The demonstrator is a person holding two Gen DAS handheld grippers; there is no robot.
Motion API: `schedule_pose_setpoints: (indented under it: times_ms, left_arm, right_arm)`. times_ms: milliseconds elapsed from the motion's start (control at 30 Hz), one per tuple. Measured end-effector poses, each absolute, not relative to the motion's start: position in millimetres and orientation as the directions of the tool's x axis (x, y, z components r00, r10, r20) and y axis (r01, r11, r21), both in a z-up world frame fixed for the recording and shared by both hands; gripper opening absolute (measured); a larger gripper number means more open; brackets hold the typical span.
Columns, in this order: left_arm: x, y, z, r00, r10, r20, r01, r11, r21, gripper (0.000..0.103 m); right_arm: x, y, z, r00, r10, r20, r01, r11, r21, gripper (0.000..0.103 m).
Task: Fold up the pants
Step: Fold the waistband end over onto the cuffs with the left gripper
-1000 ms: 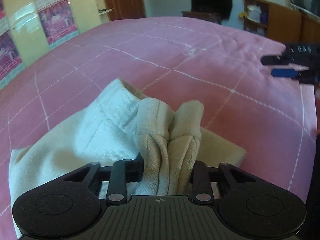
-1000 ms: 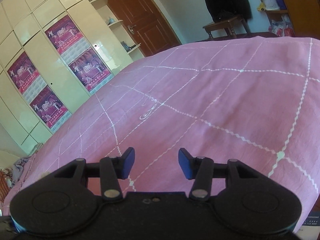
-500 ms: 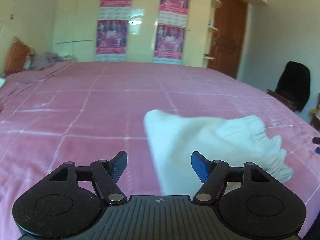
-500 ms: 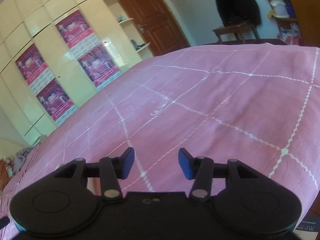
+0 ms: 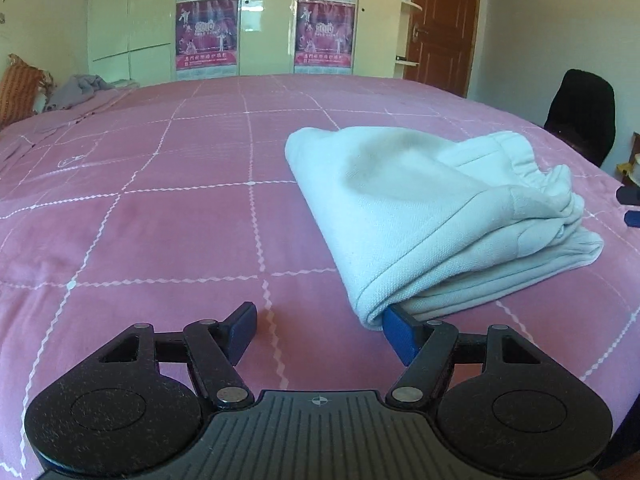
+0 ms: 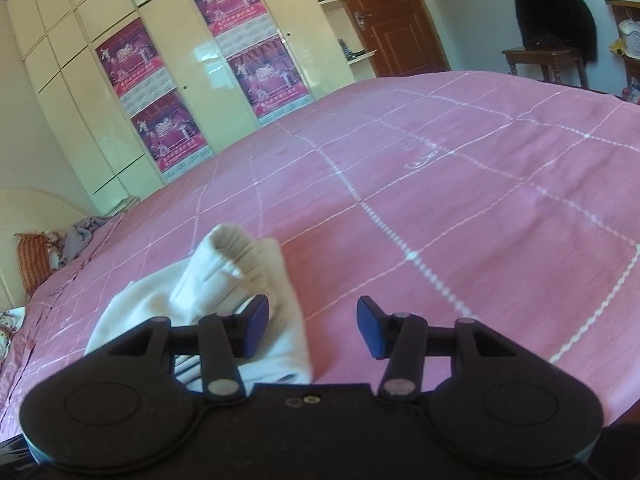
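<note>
Blue-padded left gripper jaws have just spread, apart, gripping nothing | right gripper jaws apart, empty | folded white pants lie on pink bed, hem touching left gripper's right pad

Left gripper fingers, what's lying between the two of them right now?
Only bare pink bedspread, as the left wrist view shows. The folded pants lie to the right, their near corner overlapping the right finger; the left gripper is open.
</note>
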State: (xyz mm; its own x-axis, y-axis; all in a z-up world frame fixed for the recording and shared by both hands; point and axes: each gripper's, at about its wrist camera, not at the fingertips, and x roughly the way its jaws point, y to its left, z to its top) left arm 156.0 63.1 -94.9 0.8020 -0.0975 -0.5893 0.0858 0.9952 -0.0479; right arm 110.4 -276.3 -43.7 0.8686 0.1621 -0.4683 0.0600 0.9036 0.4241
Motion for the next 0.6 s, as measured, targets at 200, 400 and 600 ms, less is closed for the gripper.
schedule_pose_setpoints:
  times_ms: [200,400,600]
  left_arm:
    - [151,70,-97,0.833,-0.122,-0.54,0.101,0.993,-0.068,0.07]
    - [159,75,-106,0.802,-0.159,-0.576,0.108,0.987,-0.122,0.071]
    - [145,75,-90,0.89,-0.133,-0.437,0.084,0.988,-0.129,0.066]
  right_arm:
    - [124,-222,-33,0.851,0.269,-0.452,-0.079,0.915,0.395,0.049]
    - [176,-187,-42,0.798,0.245,-0.551,-0.041,0.934,0.355,0.04]
    - [149,-200,-7,0.87,0.269,-0.413,-0.1,0.916,0.388,0.016]
